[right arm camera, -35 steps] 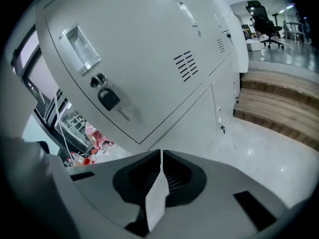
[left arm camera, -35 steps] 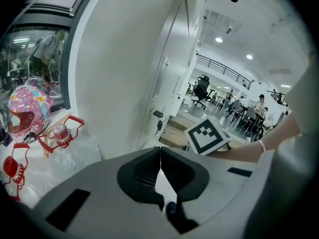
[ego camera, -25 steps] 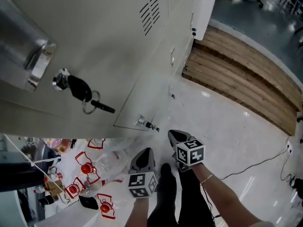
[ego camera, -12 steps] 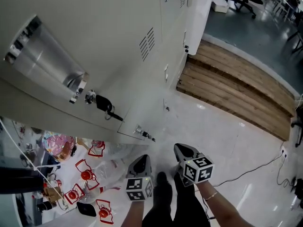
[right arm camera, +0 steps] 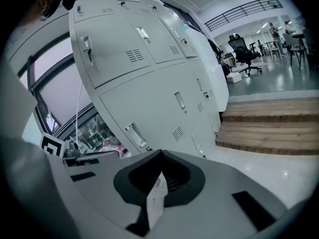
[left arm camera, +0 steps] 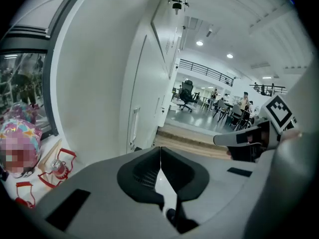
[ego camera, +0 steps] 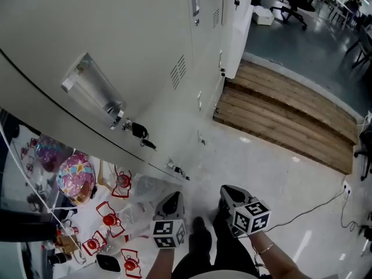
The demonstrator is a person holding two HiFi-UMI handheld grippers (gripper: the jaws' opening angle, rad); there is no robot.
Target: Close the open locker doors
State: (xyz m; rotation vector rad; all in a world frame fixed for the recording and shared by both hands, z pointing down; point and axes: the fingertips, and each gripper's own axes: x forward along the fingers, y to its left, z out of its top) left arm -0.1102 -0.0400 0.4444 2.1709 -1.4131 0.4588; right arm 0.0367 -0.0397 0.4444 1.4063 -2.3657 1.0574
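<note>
With the left gripper (ego camera: pixel 172 196) and right gripper (ego camera: pixel 227 190) both pressed together and empty, push any open door on the lockers (ego camera: pixel 145 45) near its latch edge.

glossy white floor (ego camera: pixel 273 173) with a wooden platform (ego camera: pixel 285 118) along its far side, a thin black cable (ego camera: pixel 314 205) trailing at right, a clear plastic bag (ego camera: pixel 152 188) and red-printed packets (ego camera: pixel 107 208) beside the lockers (ego camera: pixel 116 39).
</note>
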